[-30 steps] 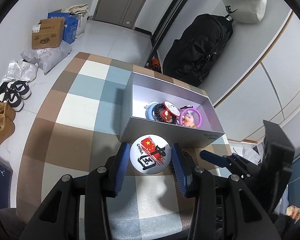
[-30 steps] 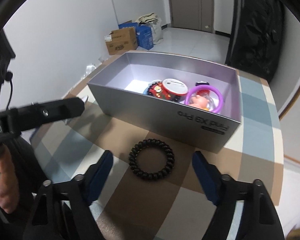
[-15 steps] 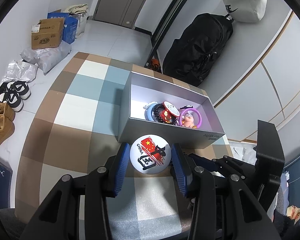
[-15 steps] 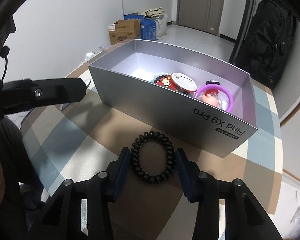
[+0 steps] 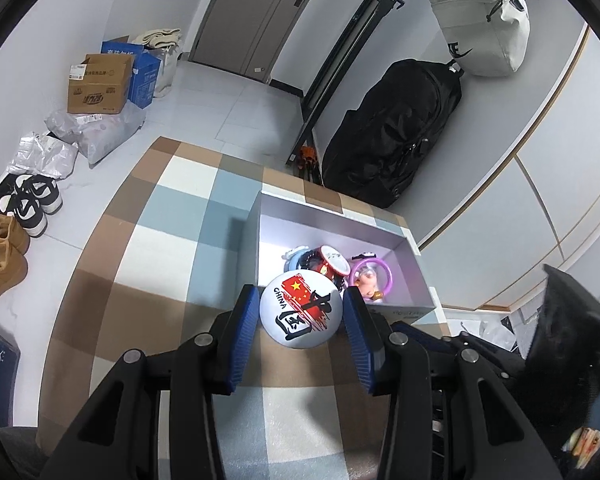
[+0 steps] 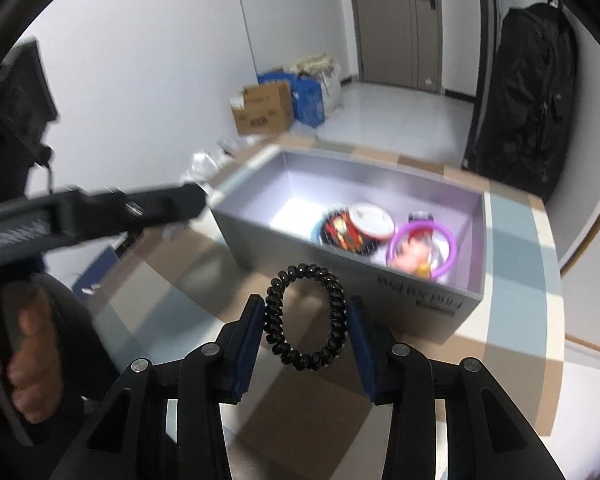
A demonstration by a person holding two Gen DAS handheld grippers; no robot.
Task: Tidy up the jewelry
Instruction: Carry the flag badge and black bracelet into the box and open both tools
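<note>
Right claw (image 6: 306,322) | clamps hair tie (image 6: 305,316) | black, coiled, squeezed oval

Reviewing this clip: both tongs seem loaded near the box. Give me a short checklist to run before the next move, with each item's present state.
1. Left tongs gripping the round China badge: ok, pads on both sides of it.
2. Right tongs gripping the black spiral hair tie: ok, squeezed into an oval between the pads.
3. Hair tie lifted clear of the checked tablecloth: ok, it looks raised.
4. Silver box open on top: ok, no lid.
5. Free floor inside the box: ok, the end away from the purple ring is bare.
6. Tongs clear of each other: cannot tell.
</note>
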